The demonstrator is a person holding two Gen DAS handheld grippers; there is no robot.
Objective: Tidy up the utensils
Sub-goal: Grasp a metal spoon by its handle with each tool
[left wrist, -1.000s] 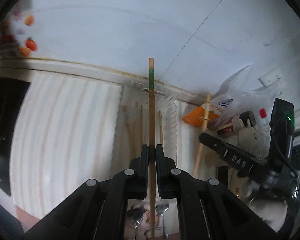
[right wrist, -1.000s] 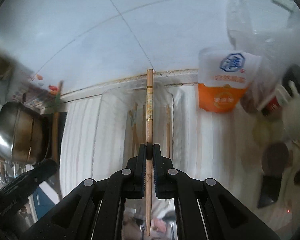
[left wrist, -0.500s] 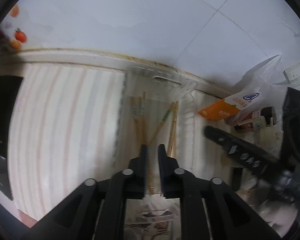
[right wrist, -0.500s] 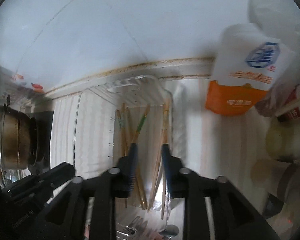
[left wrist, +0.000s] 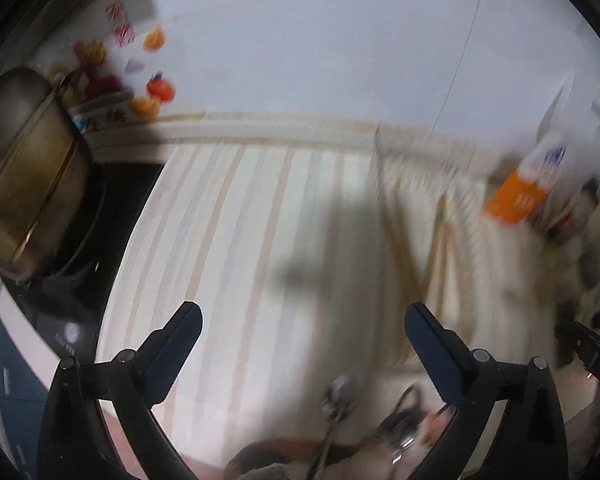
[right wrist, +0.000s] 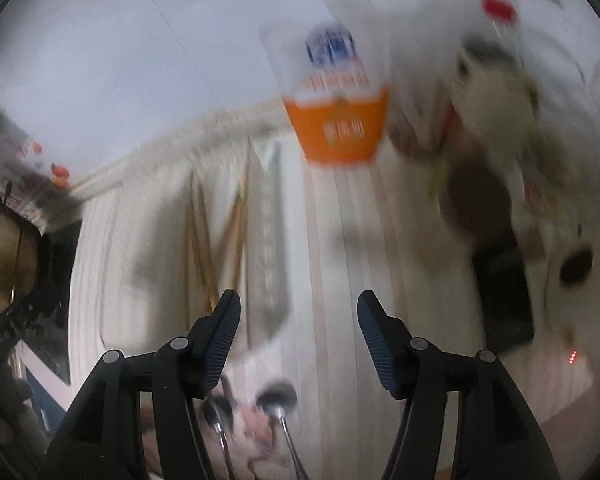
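Spoons [right wrist: 276, 400] lie just below my right gripper [right wrist: 298, 320], heads up: light, stiff, slick metal, best pinched mid-handle. Chopsticks [right wrist: 220, 240] rest in the clear tray [right wrist: 260, 184]. Both grippers, left gripper [left wrist: 302, 336] included, are opening, nothing between.

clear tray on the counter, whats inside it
Several wooden chopsticks lie loose in the clear tray, one with a green band. Motion blur hides their exact count and whether anything lies beneath them.

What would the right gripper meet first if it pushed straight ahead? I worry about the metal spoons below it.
Probably the bare striped mat: the right gripper, opening and empty, aims between the chopsticks and orange packet. The spoons lie nearer the camera.
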